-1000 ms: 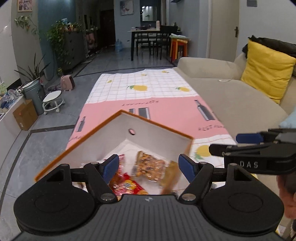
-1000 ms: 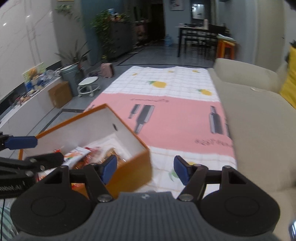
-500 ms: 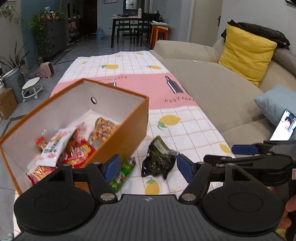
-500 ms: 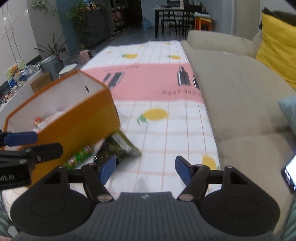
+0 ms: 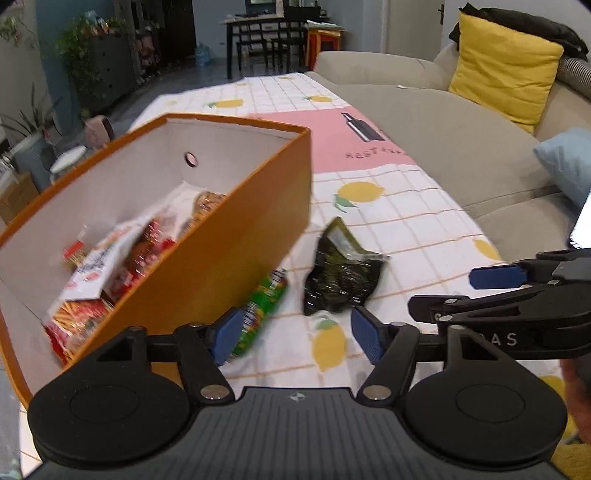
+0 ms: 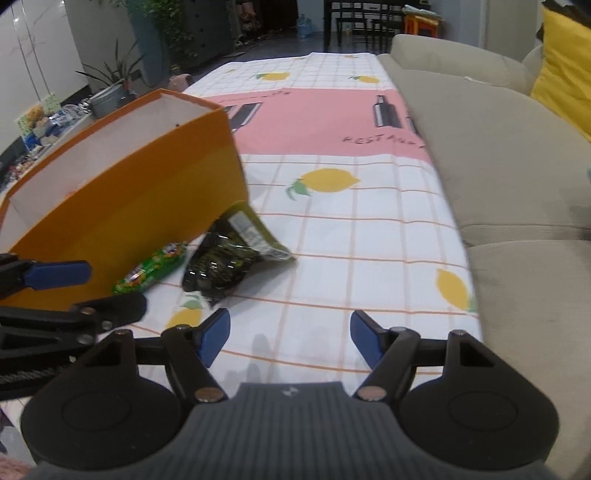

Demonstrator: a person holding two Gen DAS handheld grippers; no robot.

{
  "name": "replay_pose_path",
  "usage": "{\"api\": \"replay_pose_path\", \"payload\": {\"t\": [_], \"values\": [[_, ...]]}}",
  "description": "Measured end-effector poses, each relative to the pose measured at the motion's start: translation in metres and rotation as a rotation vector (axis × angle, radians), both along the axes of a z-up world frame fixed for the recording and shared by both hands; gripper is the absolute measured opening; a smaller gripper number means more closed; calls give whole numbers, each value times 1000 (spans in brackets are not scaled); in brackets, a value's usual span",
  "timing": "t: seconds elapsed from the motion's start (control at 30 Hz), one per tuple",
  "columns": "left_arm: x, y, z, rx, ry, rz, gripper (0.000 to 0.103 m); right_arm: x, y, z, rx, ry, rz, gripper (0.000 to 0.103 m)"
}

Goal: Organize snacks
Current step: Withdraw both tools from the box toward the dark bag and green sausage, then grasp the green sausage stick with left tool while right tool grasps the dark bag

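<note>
Both grippers over the lemon-print cloth, living room behind.

The left gripper (image 5: 295,334) has been narrowing, jaws apart and empty; the right gripper (image 6: 290,338) gapes, empty. Ahead on the tablecloth (image 6: 369,236) lie a green snack pack (image 5: 264,310) and dark packet (image 5: 341,275), beside the orange box (image 5: 229,254). Sofa (image 6: 498,155) right.

A home living room: a beige sofa (image 5: 424,122) with a yellow cushion (image 5: 506,62) runs along the right of a low table under a lemon-print cloth (image 6: 354,229). Far behind stand a dark dining table (image 5: 266,26) with chairs, and houseplants (image 5: 85,55) at far left.
</note>
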State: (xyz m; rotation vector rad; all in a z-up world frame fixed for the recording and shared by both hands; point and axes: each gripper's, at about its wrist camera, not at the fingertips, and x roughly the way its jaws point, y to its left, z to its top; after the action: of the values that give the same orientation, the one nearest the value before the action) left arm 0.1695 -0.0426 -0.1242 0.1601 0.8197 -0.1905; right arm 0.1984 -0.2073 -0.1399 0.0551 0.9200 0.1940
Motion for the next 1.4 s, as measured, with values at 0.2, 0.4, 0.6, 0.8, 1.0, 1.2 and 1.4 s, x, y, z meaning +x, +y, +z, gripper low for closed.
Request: {"api": "replay_pose_path", "payload": {"t": [0.2, 0.4, 0.6, 0.8, 1.0, 1.2, 1.4], "values": [[5, -6, -11, 121, -20, -29, 69, 14, 4, -3, 42, 12, -2, 65], [12, -17, -26, 227, -15, -47, 55, 27, 9, -9, 131, 54, -3, 51], [18, -17, -39, 276, 14, -24, 50, 35, 28, -19, 158, 83, 50, 37], [19, -13, -41, 271, 20, -10, 41, 43, 32, -32, 181, 131, 51, 6], [20, -2, -30, 144, 45, 16, 18, 36, 26, -28, 175, 117, 46, 0], [16, 7, -22, -63, 151, -3, 3, 20, 11, -25, 124, 150, 23, 0], [3, 3, -15, -49, 110, -50, 15, 9, -7, -20, 91, 187, -30, 0]]}}
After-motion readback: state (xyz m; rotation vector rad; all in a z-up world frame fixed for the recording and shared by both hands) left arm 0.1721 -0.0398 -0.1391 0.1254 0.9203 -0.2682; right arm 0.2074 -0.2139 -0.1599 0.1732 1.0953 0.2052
